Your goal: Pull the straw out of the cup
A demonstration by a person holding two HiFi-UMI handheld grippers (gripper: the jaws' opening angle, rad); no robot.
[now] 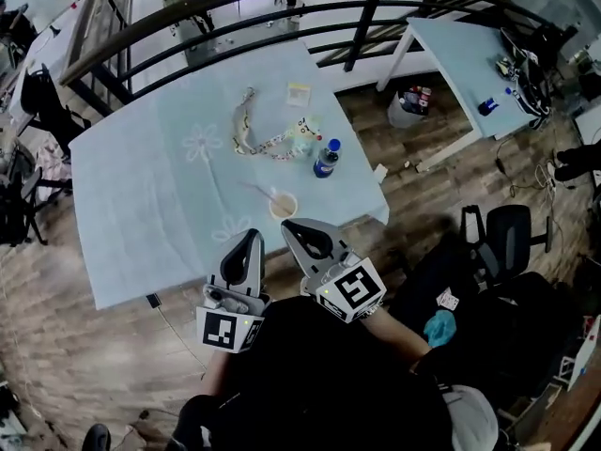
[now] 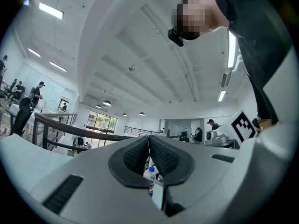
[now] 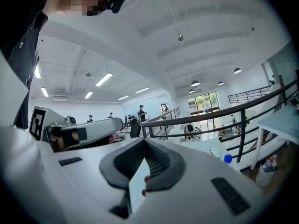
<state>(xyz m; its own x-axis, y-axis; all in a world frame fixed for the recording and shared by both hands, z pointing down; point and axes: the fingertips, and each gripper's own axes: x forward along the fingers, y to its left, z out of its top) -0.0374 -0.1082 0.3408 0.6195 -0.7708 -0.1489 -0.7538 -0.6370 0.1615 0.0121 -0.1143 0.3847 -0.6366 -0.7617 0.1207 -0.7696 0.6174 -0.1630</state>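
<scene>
The left tongs (image 1: 250,238) and the right tongs (image 1: 293,225) are held side by side close in front of the body, near each other but apart. Both are pointed forward and roughly level. The jaws of each are seen pressed together, with nothing gripped between them. The right forearm (image 1: 399,334) is angled out to the right behind its tongs.

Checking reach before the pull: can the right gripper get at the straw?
Probably yes: the right gripper is close to the cup, with nothing before the straw, though its jaws are shut.
</scene>
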